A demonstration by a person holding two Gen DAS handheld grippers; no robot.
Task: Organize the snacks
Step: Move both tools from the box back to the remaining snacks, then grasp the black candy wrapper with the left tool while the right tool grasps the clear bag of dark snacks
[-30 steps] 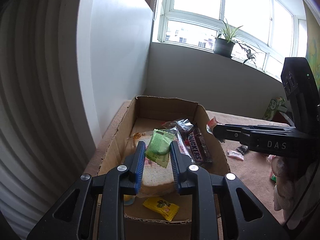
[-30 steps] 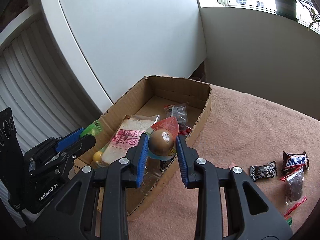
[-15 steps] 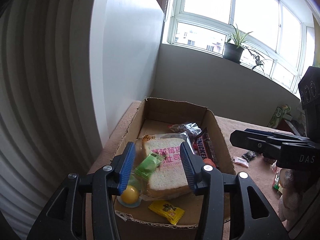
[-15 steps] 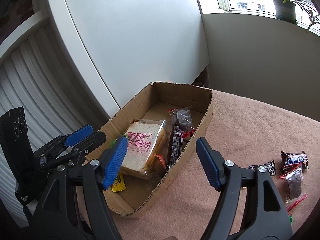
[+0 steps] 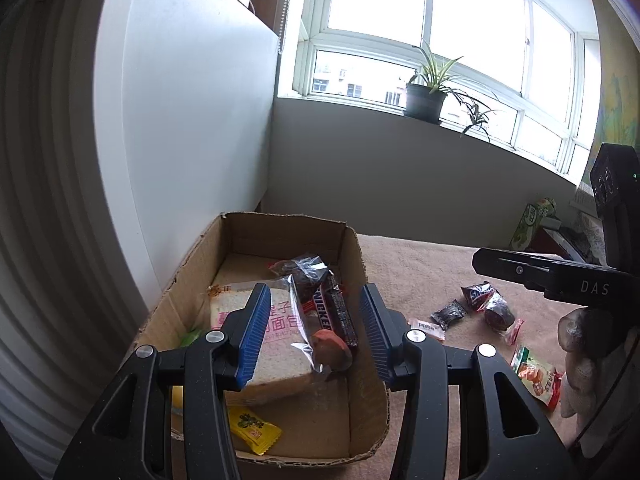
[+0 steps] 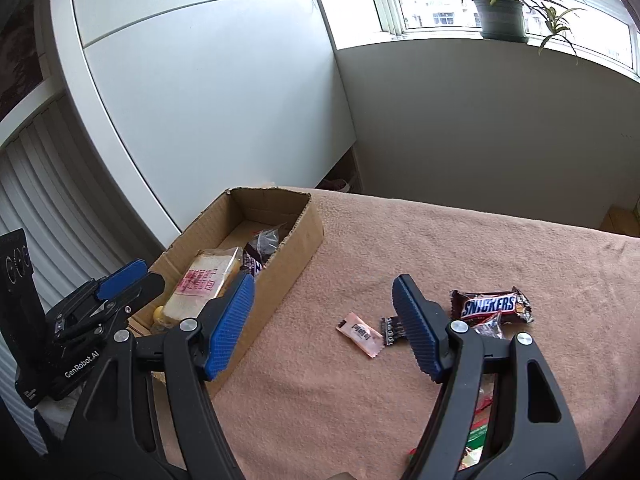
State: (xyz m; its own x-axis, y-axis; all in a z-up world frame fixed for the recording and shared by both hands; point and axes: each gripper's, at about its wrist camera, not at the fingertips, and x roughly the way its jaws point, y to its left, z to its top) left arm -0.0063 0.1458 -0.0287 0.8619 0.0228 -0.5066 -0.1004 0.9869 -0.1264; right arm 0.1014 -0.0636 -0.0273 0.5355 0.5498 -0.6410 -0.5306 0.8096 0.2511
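An open cardboard box (image 5: 356,248) holds a wrapped bread slice (image 5: 280,360), a Snickers bar (image 5: 332,312), a dark snack bag (image 5: 308,272), a brown egg-shaped snack (image 5: 330,354), a yellow candy (image 5: 254,428) and the edge of a green packet (image 5: 190,336). My left gripper (image 5: 314,292) hovers open above the box, holding nothing. Out over the pink cloth my right gripper (image 6: 323,284) stands wide open and empty. Ahead of it lie a Snickers bar (image 6: 490,306), a pink candy (image 6: 360,334) and a small dark packet (image 6: 390,330).
More wrapped snacks lie on the cloth at the right, among them an orange packet (image 5: 536,376). A white cabinet (image 6: 220,92) stands close behind the box (image 6: 304,232). A potted plant (image 5: 424,100) sits on the windowsill. The left gripper (image 6: 136,284) is beside the box.
Both grippers opened: the green packet and the brown egg snack dropped into the box. My left gripper drew back; my right swung right, away from the box and over the cloth.
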